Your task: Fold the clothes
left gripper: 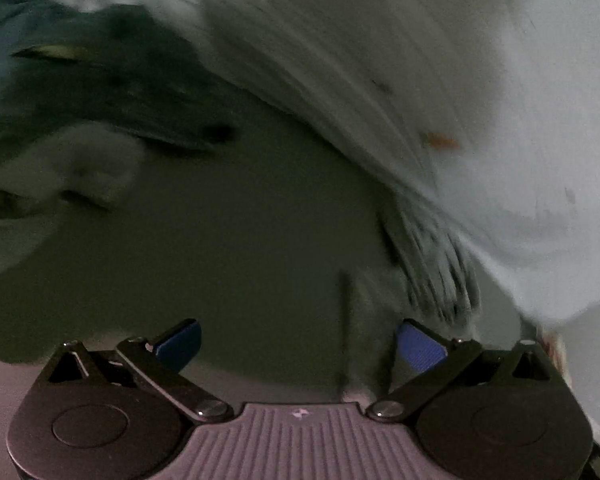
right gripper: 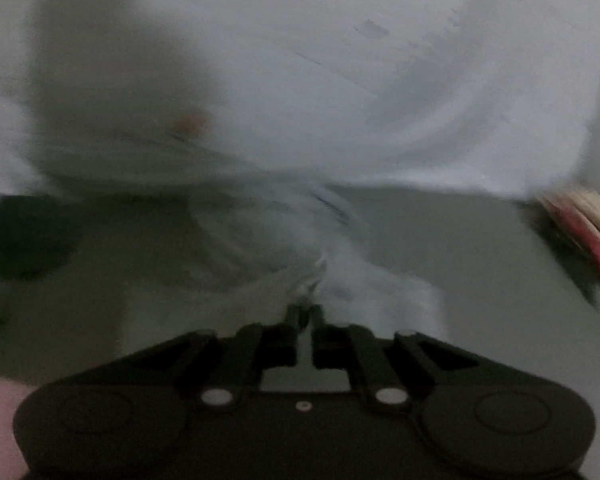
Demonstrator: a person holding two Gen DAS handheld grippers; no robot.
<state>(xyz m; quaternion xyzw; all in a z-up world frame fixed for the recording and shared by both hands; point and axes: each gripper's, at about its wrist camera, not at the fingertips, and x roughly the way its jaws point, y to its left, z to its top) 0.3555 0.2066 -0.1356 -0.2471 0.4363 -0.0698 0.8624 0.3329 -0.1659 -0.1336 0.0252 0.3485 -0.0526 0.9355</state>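
Dragging the white garment out flat

My left gripper [left gripper: 298,346] is spread and empty above the counter [left gripper: 228,248]; my right gripper [right gripper: 306,314] pinches the white garment [right gripper: 320,80] by a bunched edge, so I should pull low and evenly to avoid twisting

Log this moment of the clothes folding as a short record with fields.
white garment: bunched, one gathered edge pinched by the right tool
right tool: shut on white garment
left tool: open, nothing between its blue pads
dark garment: crumpled, far left in left view
surface: grey tabletop
image quality: heavy motion blur
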